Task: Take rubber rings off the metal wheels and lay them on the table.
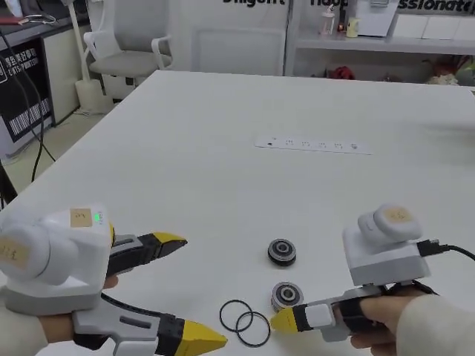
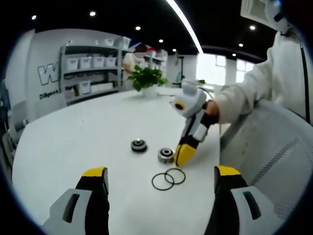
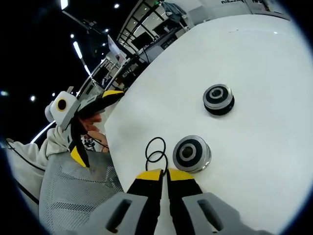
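Two thin black rubber rings (image 1: pixel 221 315) lie overlapping on the white table (image 1: pixel 223 163), near its front edge. Two metal wheels stand just beyond them: a near wheel (image 1: pixel 286 295) and a far wheel (image 1: pixel 281 251), which looks darker round its rim. My right gripper (image 1: pixel 286 320) is shut with nothing between its yellow tips, which lie low beside the near wheel (image 3: pixel 191 153) and the rings (image 3: pixel 156 138). My left gripper (image 1: pixel 189 291) is open and held left of the rings (image 2: pixel 152 181), pointing at them and at the wheels (image 2: pixel 166 155).
A white power strip (image 1: pixel 312 144) lies flat across the middle of the table. A white chair (image 1: pixel 130 55) stands off the far left corner. Shelves with small items run along the back wall (image 1: pixel 371 37).
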A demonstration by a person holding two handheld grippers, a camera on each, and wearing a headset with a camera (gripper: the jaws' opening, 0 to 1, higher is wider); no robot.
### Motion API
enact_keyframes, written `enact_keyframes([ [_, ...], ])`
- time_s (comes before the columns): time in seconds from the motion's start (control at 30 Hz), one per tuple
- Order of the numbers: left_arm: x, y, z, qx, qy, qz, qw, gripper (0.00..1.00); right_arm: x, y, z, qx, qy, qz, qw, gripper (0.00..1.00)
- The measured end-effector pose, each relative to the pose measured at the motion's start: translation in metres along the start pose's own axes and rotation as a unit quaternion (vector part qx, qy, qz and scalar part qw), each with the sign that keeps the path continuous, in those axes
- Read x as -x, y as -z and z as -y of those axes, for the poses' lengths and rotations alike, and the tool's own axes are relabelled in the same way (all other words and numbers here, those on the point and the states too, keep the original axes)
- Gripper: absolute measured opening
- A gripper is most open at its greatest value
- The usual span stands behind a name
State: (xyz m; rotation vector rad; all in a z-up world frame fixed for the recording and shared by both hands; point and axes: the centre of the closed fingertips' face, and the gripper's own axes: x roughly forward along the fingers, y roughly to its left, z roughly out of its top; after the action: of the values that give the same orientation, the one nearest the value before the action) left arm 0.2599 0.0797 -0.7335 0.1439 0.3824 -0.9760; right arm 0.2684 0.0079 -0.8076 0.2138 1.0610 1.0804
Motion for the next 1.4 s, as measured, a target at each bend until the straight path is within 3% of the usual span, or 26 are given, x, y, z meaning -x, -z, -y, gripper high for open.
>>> enact_keyframes([
  [0.6, 0.0, -0.001, 0.0, 0.002, 0.001, 0.004, 1.0, 0.9, 0.007, -0.005, -0.002, 0.013, 0.004, 0.006, 0.9999, 0.01],
  [1.4, 0.001, 0.0, 0.0, 0.005, 0.001, 0.001, 1.0, 0.9, 0.027, -0.031, 0.001, 0.014, 0.01, 0.055, 0.9983, 0.01],
])
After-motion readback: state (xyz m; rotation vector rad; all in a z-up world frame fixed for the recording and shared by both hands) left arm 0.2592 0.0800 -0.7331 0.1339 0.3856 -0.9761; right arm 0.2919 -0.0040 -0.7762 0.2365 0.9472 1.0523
